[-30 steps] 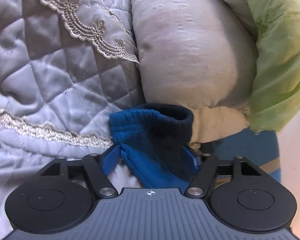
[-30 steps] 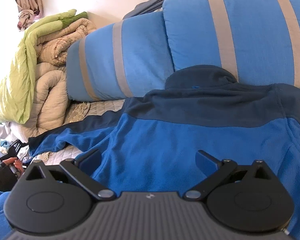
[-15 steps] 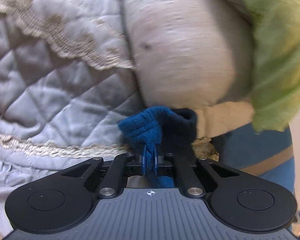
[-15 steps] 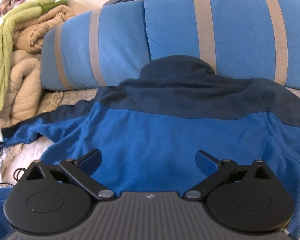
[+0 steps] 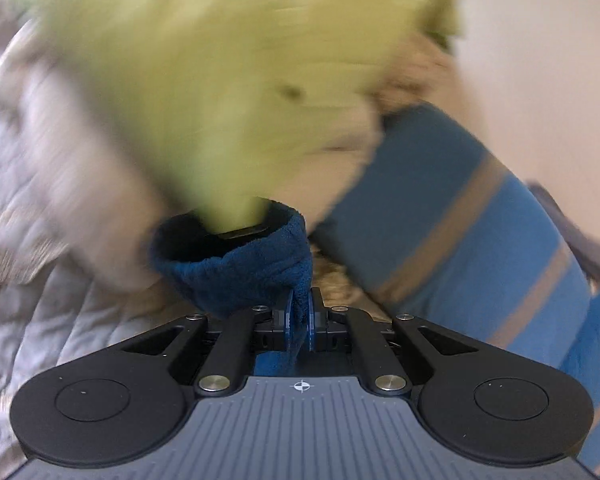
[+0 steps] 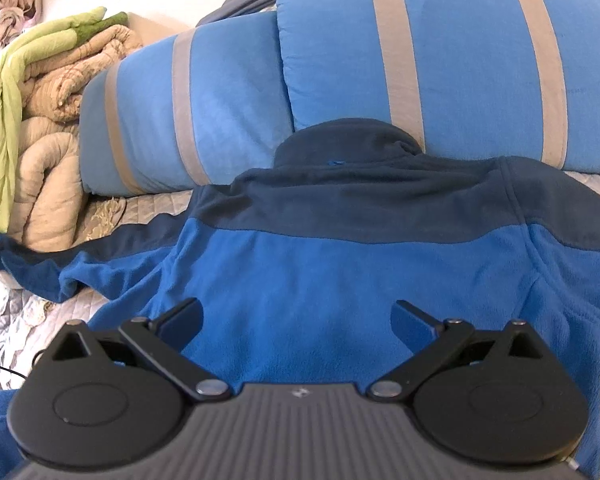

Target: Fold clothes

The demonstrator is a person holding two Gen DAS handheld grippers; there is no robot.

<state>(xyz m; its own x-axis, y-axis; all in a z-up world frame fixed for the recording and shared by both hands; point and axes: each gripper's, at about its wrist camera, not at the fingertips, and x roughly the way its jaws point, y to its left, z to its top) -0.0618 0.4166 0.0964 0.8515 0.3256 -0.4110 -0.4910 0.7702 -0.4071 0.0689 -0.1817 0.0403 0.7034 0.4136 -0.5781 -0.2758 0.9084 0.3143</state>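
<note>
Folding step: the sleeve is being brought in toward the body of the fleece jacket (image 6: 340,264); judged from the task, this is an early fold with the rest of the garment not yet folded.
Jacket position: it lies spread flat, back up, on the quilted bedspread (image 6: 16,312), its collar (image 6: 348,140) touching the striped blue pillows (image 6: 440,52).
Left gripper (image 5: 299,316): clamped tight on the sleeve cuff (image 5: 236,268), the fleece pinched between the blue pads, the cuff's mouth standing open beyond them.
Right gripper (image 6: 296,320): jaws spread wide, nothing between them, poised just above the lower back of the jacket.
Left sleeve: in the right wrist view it stretches away toward the rolled beige duvet (image 6: 48,184) and green blanket (image 6: 4,92); its far end runs out of the picture.
View quality: the left wrist view is heavily smeared, so the yellow-green mass behind the cuff is probably that same blanket.
Handling: fleece is light, soft and limp, with a grippy nap; it will drape and sag from any single hold, not slide.
Where to hold: cuff, hem edge or shoulder seam, where the fabric is doubled and stitched.
Risk: a lifted sleeve may drag the body askew unless the free gripper pins it.
</note>
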